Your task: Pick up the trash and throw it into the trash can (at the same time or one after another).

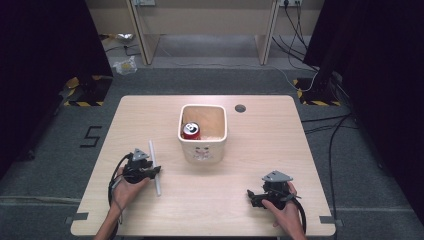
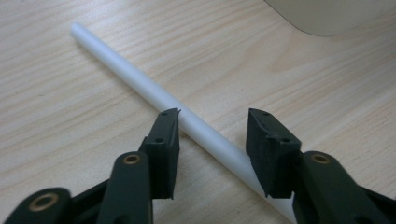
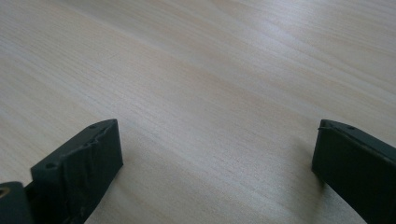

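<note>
left gripper jaws straddle the white straw, seemingly not yet clamped; right gripper gapes wide

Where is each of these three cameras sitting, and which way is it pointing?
High view: above the person's side, looking forward and down on the table; shows both forearms, left hand-held gripper, right hand-held gripper, white bin.
Left gripper view: rides on the left hand-held gripper, looking along its jaws at the white straw between them.
Right gripper view: rides on the right hand-held gripper, facing bare tabletop.
Shared: the straw shows in the high and left gripper views.
</note>
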Available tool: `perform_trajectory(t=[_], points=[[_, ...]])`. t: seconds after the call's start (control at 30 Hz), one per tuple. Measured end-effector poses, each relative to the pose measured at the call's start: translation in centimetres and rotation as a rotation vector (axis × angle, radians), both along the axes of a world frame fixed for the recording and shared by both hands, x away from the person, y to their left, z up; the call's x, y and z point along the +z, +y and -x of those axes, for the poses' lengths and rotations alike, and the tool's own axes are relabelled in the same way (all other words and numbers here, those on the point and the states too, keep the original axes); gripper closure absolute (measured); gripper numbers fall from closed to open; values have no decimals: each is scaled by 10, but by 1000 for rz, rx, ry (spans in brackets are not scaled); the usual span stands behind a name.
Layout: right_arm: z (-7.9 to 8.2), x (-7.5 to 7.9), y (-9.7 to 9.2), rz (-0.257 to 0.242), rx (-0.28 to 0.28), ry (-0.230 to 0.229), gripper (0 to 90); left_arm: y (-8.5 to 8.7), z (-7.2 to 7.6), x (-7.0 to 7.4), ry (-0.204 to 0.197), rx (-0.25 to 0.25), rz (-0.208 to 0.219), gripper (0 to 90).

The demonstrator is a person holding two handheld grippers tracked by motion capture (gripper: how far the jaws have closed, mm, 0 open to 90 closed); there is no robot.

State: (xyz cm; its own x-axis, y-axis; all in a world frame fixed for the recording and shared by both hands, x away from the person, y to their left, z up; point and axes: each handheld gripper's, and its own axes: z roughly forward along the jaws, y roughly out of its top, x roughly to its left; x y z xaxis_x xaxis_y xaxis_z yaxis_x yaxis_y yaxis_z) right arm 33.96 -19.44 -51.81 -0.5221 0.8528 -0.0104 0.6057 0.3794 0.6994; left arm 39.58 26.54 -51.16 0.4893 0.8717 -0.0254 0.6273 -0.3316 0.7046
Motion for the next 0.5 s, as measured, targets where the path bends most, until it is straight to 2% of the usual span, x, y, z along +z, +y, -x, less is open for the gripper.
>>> perform_trajectory(t=[0.13, 0.3, 0.4, 0.5], points=[[0, 0, 0, 0, 0, 0, 19, 2, 0, 1, 2, -17, -6, 660], [0, 0, 0, 0, 0, 0, 19, 1, 1, 2, 4, -30, -12, 719], [0, 0, 0, 0, 0, 0, 19, 1, 1, 2, 8, -31, -12, 725], [0, 0, 0, 0, 0, 0, 19, 3, -1, 2, 12, -20, -9, 674]])
